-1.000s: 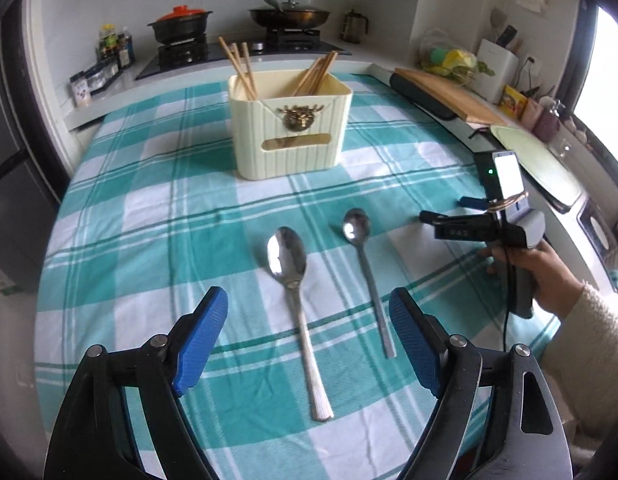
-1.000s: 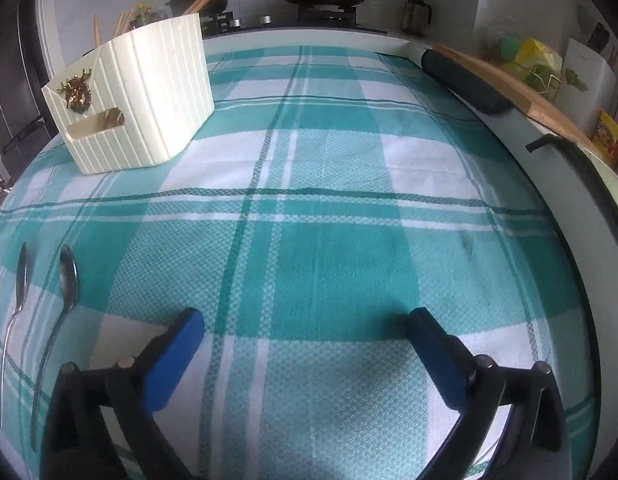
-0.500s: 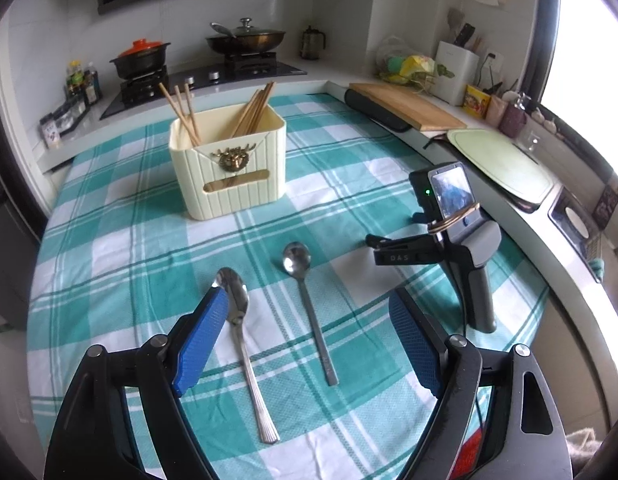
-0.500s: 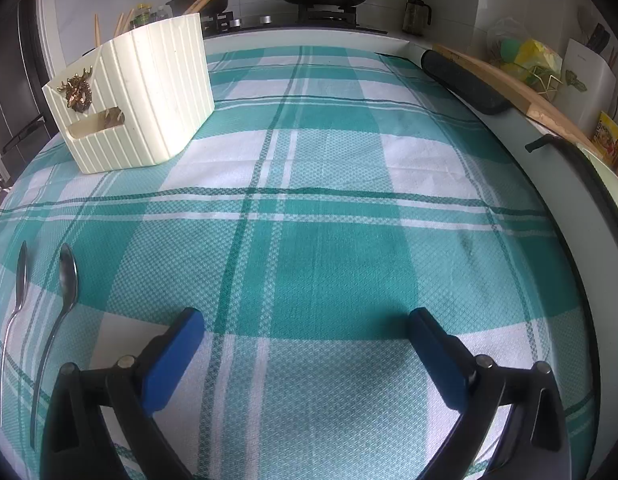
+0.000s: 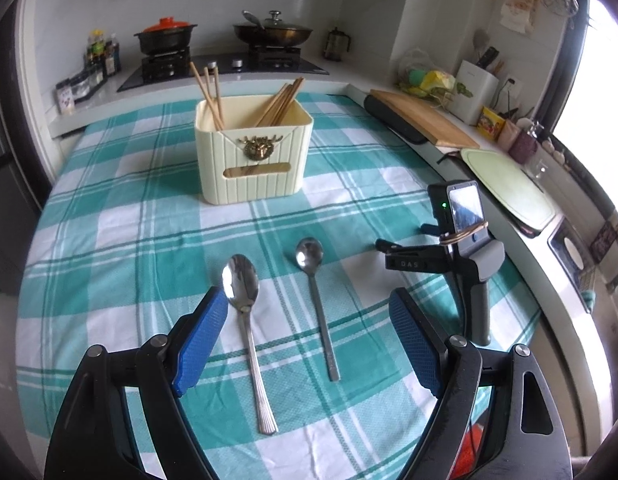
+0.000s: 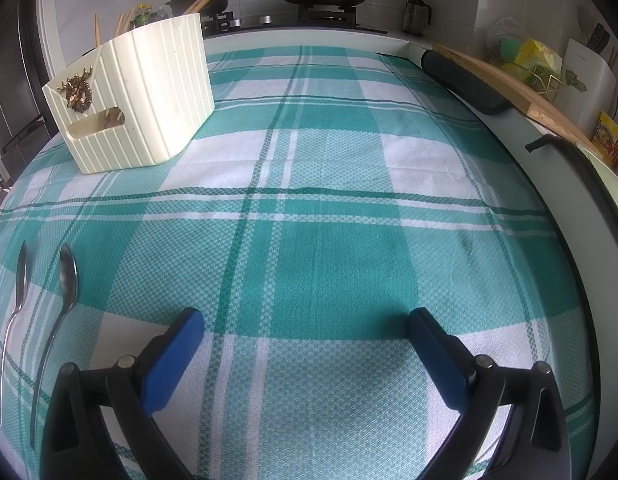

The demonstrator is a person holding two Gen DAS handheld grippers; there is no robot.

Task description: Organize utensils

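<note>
Two steel spoons lie side by side on the teal checked tablecloth: a large spoon [image 5: 247,320] and a smaller spoon [image 5: 317,304]. Behind them stands a cream utensil holder [image 5: 255,152] with wooden chopsticks [image 5: 279,102] in it. My left gripper [image 5: 309,344] is open and empty, raised above the spoons' handles. My right gripper [image 6: 305,356] is open and empty and rests on the cloth; it shows at the right in the left wrist view [image 5: 449,260]. The holder [image 6: 137,108] and both spoons [image 6: 65,284] lie to its left.
A stove with a black pot [image 5: 165,38] and a pan [image 5: 273,32] is behind the table. A wooden board [image 5: 423,122], a green mat [image 5: 505,184] and jars line the counter on the right.
My left gripper has pulled back and risen, so the spoons and holder sit further off. The hand has left the right gripper, which stands still on the cloth.
</note>
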